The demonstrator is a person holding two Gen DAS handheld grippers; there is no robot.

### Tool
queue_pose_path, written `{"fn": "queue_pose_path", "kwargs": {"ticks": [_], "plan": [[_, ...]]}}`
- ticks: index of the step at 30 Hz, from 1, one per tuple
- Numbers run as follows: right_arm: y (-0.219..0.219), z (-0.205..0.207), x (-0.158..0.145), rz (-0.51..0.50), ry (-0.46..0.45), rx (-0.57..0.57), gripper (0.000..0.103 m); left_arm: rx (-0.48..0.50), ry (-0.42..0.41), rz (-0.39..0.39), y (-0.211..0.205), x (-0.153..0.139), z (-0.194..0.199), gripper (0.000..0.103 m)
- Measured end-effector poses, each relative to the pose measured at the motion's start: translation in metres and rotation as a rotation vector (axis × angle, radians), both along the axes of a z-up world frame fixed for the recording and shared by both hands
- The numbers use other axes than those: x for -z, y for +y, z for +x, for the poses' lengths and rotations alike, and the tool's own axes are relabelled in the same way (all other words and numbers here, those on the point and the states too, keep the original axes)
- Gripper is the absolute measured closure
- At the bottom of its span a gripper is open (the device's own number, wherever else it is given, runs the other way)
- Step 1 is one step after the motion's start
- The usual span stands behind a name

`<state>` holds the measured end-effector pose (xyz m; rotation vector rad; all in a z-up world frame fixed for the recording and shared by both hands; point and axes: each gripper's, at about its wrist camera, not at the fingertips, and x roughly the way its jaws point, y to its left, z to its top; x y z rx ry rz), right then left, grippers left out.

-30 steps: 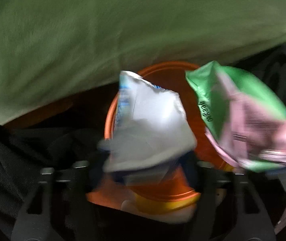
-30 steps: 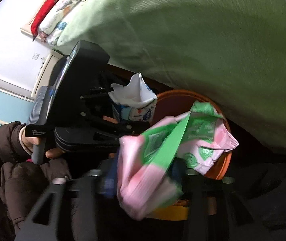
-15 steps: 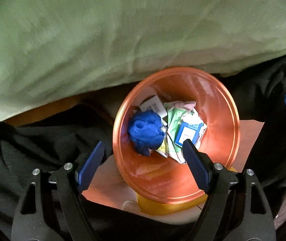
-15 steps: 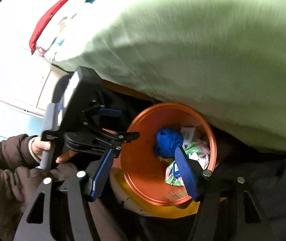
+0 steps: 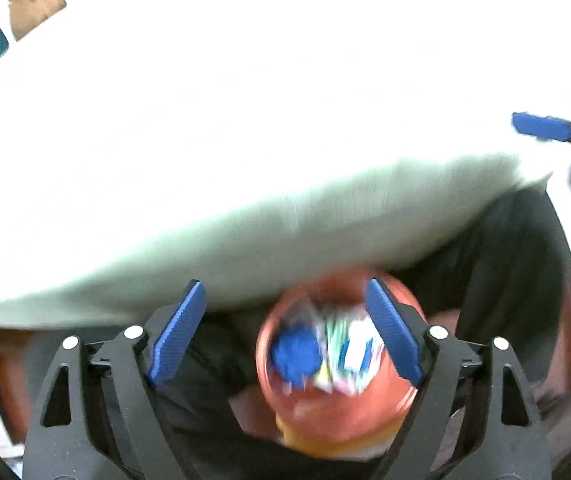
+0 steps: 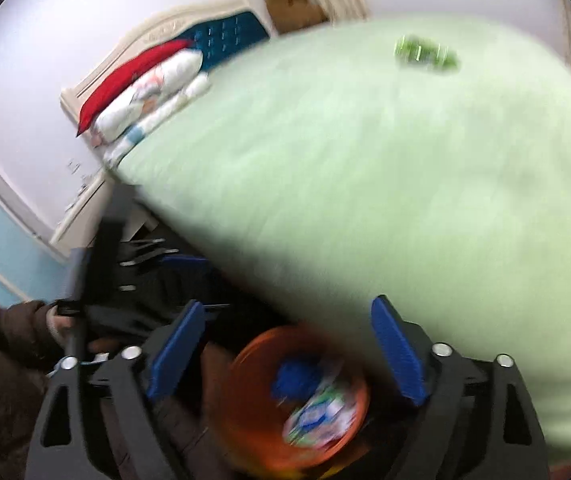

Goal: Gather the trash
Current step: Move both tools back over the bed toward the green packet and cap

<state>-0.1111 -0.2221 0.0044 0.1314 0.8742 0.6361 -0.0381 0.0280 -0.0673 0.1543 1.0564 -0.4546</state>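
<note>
An orange bin point(image 5: 309, 420) sits below the bed edge, holding a blue wad point(image 5: 295, 354) and crumpled wrappers point(image 5: 351, 350). It also shows in the right wrist view point(image 6: 253, 412) with the blue wad point(image 6: 295, 376) and wrappers point(image 6: 319, 416) inside. My left gripper point(image 5: 285, 332) is open and empty above the bin. My right gripper point(image 6: 289, 348) is open and empty above it too. A green wrapper point(image 6: 425, 55) lies far out on the green bedspread point(image 6: 385, 184). Both views are motion blurred.
The bed fills the upper half of both views. Pillows and a red cushion point(image 6: 145, 80) lie against the teal headboard point(image 6: 225, 40). A brown teddy bear point(image 6: 291, 4) sits beyond. The right gripper's blue pad point(image 5: 541, 127) shows at the left view's right edge.
A second ago each gripper held a wrapper over the bin. Both opened, the wrappers dropped in, and both grippers have since lifted and tilted up toward the bed.
</note>
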Motion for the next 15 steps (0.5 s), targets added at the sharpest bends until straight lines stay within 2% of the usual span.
{"fn": "queue_pose_path", "kwargs": {"ticks": [2,4,7,15], "plan": [[-0.007,0.021,-0.012,-0.001,-0.043,0.025,0.014,-0.033,-0.083,-0.036,0.007,-0.027,0.011,0.012],[-0.014,0.05,-0.024,-0.016,-0.081,0.053,0.013,-0.072,-0.167,-0.078,0.012,-0.051,0.029,0.012],[-0.019,0.098,-0.037,-0.048,-0.132,0.072,0.013,-0.12,-0.219,-0.113,0.014,-0.07,0.063,0.011],[-0.026,0.234,-0.046,-0.129,-0.192,0.093,0.013,-0.171,-0.281,-0.098,-0.005,-0.076,0.153,0.011]]}}
